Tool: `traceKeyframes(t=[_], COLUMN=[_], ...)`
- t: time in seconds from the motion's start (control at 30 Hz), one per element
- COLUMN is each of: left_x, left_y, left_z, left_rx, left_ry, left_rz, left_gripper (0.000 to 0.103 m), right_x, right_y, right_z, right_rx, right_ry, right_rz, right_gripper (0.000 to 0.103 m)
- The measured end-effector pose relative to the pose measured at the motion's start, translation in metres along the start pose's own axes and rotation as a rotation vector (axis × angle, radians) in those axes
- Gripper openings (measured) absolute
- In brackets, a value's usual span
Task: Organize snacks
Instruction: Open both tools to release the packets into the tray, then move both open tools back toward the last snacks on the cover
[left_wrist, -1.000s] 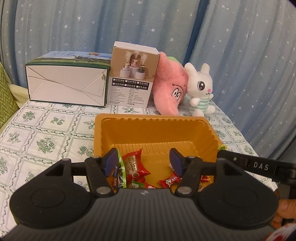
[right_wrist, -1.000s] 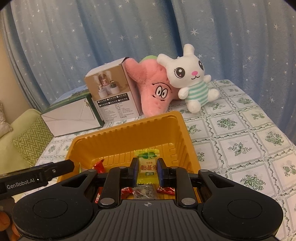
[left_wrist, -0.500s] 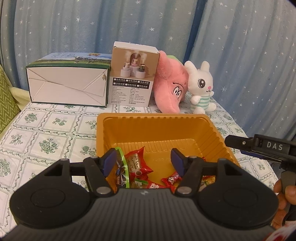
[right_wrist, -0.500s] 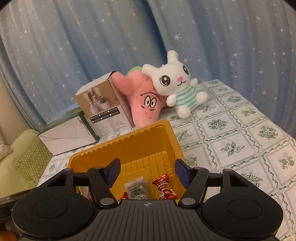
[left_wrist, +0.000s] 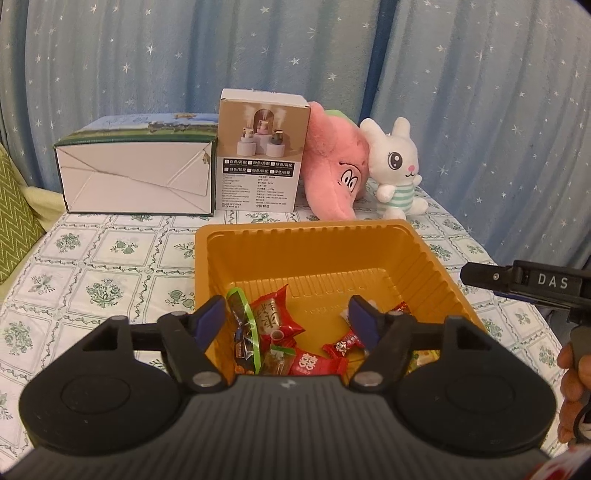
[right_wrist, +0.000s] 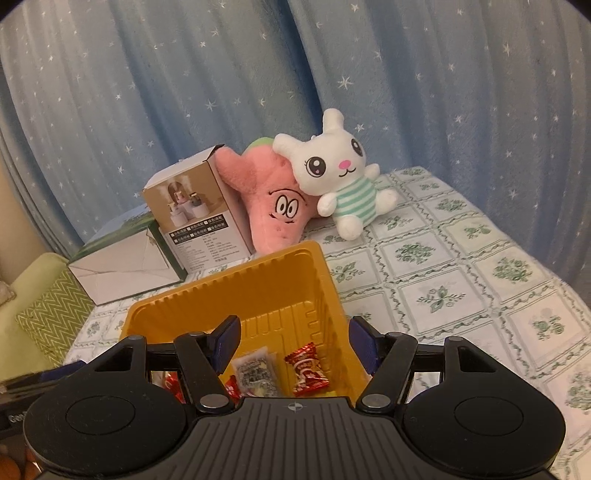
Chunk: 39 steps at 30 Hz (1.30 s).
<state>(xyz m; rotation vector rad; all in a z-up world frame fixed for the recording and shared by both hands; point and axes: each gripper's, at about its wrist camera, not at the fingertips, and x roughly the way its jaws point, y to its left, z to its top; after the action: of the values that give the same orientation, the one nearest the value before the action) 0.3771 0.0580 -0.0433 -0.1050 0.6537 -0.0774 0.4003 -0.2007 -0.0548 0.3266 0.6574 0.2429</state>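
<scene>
1. we've got both grippers hanging over the near end of the orange tray (left_wrist: 310, 236), which sits on the tablecloth (left_wrist: 110, 258) in the middle of the table.
2. left gripper (left_wrist: 286, 319): its jaws are opening right now, spread wide. a green-edged packet (left_wrist: 243, 332) and a big red packet (left_wrist: 273, 317) lie in the tray between and below them, but the pads don't look pressed on either.
3. right gripper (right_wrist: 293, 338): jaws spread apart, nothing pinched. a silver sachet (right_wrist: 255, 371) and a red candy (right_wrist: 306, 369) lie on the tray floor beneath it.
4. so the snacks are all piled at the near end of the tray; the far half is bare. we reckon this is a drop-off step, both tools having let go.
5. next move probably calls for backing off to find more loose snacks. none show on the cloth from either view, so we can't tell how many are left.
6. room stuff: green floral check cloth, a white carton (left_wrist: 136, 177) and a small brown box (left_wrist: 260, 155) at the far side, a pink plush (left_wrist: 336, 162) and a white bunny (left_wrist: 395, 166) to their right, and a blue starry curtain (left_wrist: 147, 55) behind.
</scene>
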Motion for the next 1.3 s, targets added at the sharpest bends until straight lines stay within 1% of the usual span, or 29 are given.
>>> traceKeyframes(t=[0.03, 0.1, 0.3, 0.53, 0.67, 0.77, 0.93, 1.03, 1.17, 1.27, 1.3], left_x=[-0.002, -0.007, -0.022, -0.049, -0.07, -0.086, -0.11, -0.122, -0.132, -0.136, -0.137], left_y=[-0.001, -0.002, -0.004, 0.001, 0.001, 0.003, 0.004, 0.006, 0.004, 0.0, -0.002], left_z=[0.0, -0.002, -0.01, -0.035, -0.054, -0.065, -0.088, -0.105, -0.124, -0.138, -0.142], left_rx=[0.007, 0.016, 0.047, 0.034, 0.029, 0.004, -0.024, -0.038, -0.033, -0.026, -0.024], left_ry=[-0.004, -0.008, -0.015, 0.003, 0.006, 0.005, 0.007, 0.025, 0.054, 0.076, 0.086], left_rz=[0.004, 0.008, 0.011, 0.014, 0.017, 0.016, 0.029, 0.028, 0.008, 0.001, -0.001], left_gripper=[0.078, 0.079, 0.084, 0.087, 0.087, 0.088, 0.088, 0.088, 0.087, 0.084, 0.081], right_x=[-0.002, -0.007, -0.026, -0.054, -0.068, -0.078, -0.094, -0.103, -0.113, -0.12, -0.121], right_y=[0.0, -0.001, -0.003, 0.004, 0.004, 0.007, 0.011, 0.008, 0.007, 0.011, 0.011], right_z=[-0.001, -0.004, -0.019, -0.041, -0.053, -0.062, -0.084, -0.098, -0.117, -0.13, -0.134], right_rx=[-0.009, -0.016, -0.015, -0.056, -0.038, -0.045, -0.064, -0.053, -0.04, -0.041, -0.044], right_ry=[-0.003, -0.004, 0.013, 0.027, 0.037, 0.045, 0.083, 0.113, 0.15, 0.162, 0.168], right_rz=[-0.01, -0.024, -0.023, -0.016, -0.017, -0.016, -0.013, -0.011, -0.012, 0.004, 0.005], right_gripper=[0.065, 0.065, 0.065, 0.065, 0.065, 0.065, 0.065, 0.065, 0.065, 0.065, 0.065])
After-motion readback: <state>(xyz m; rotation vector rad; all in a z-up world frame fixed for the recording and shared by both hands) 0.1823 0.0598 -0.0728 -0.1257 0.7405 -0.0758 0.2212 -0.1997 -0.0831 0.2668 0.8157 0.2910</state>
